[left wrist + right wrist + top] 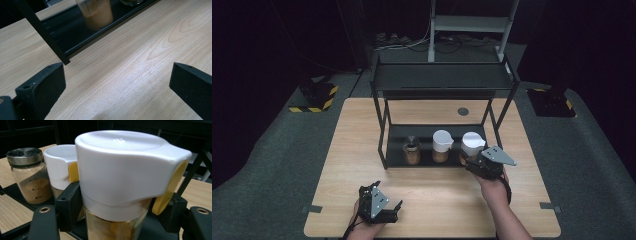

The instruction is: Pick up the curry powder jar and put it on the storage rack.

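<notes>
Three spice jars stand on the lower tray of a black rack (pixel 384 145). My right gripper (pixel 472 161) is shut on the right-hand one, a glass jar with a white cap (pixel 472 142) (pixel 120 170) and a yellow tab; its jaws press the glass just under the cap. Beside it stands a second white-capped jar (pixel 442 145) (pixel 61 165), and left of that a shaker with a metal lid (pixel 411 152) (pixel 27 172). My left gripper (pixel 398 207) (pixel 117 85) rests open over bare wood near the table's front edge, nothing between its jaws.
The rack's upper shelf (pixel 444 77) overhangs the jars, with thin black legs at each corner. The wooden table (pixel 357 150) has a small round grommet (pixel 463 111) behind the rack. Grey floor surrounds the table; striped bases sit far left and right.
</notes>
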Action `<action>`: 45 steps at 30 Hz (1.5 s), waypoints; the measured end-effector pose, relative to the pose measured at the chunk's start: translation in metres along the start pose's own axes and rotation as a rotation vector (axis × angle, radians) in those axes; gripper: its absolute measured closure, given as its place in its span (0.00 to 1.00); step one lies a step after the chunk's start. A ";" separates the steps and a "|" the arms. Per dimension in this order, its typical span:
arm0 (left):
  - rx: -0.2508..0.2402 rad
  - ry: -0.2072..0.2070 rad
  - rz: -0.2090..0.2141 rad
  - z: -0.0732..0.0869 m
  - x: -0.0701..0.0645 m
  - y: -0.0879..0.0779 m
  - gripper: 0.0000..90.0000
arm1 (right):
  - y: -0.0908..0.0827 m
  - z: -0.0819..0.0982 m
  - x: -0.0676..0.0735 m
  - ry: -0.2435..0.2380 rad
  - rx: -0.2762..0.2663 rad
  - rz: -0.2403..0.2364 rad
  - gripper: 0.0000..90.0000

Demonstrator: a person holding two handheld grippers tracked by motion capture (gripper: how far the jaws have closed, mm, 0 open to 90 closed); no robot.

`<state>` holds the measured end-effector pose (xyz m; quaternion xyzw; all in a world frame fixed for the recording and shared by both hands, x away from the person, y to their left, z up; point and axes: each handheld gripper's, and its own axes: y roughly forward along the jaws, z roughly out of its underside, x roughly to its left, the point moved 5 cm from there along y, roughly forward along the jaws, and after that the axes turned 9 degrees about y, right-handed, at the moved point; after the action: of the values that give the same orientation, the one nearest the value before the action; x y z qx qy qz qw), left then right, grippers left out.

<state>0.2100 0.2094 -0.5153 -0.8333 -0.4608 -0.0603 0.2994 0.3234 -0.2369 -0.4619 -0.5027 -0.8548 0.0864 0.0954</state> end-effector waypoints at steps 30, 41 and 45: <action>-0.005 0.000 0.001 0.001 0.000 0.000 0.01 | 0.027 0.008 -0.006 0.027 0.039 0.036 0.33; -0.007 -0.005 0.002 0.001 0.000 0.000 0.01 | 0.033 0.012 -0.010 0.060 0.047 0.042 0.33; -0.007 -0.006 0.002 0.001 0.001 0.000 0.01 | 0.035 0.014 -0.011 0.067 0.044 0.045 0.33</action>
<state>0.2097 0.2106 -0.5157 -0.8350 -0.4607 -0.0591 0.2950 0.3543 -0.2308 -0.4848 -0.5224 -0.8374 0.0905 0.1332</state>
